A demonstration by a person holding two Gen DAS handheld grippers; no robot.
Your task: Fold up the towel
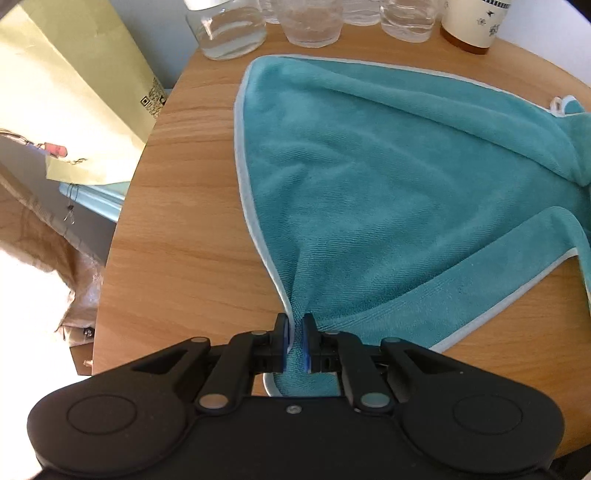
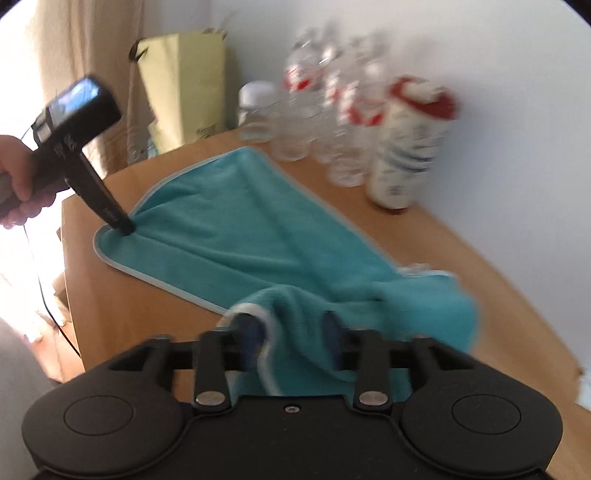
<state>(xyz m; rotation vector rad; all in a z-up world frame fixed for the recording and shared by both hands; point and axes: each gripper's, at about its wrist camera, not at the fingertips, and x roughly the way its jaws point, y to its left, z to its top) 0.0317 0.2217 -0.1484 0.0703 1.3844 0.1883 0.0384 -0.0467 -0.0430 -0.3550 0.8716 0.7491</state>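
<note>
The table (image 1: pixel 177 229) carries the whole job: a round wooden top with the towel (image 1: pixel 388 177) spread over its middle, and a row of bottles (image 2: pixel 332 122) and a jar (image 1: pixel 229 33) standing along the far edge, close to the cloth's far hem. The towel lies mostly flat toward the left but is rumpled and bunched on the right, so no clean fold shows yet; this looks like the opening step, with two near corners being taken up. The left gripper (image 1: pixel 294 339) has its jaws clamped on the towel's near-left corner, the cloth drawn taut into a narrow pleat between the blue pads (image 1: pixel 306 343). The right gripper (image 2: pixel 291 339) is blurred; a bunched corner sits between its jaws, which stand noticeably apart, so I judge them not yet closed on the cloth, though the blur leaves some doubt. A hand (image 2: pixel 14 181) holds the left tool at the far side of that view. The next move seems to call for the right jaws to close firmly, then both corners to lift together and travel toward the far hem, low enough to avoid knocking the bottles.
</note>
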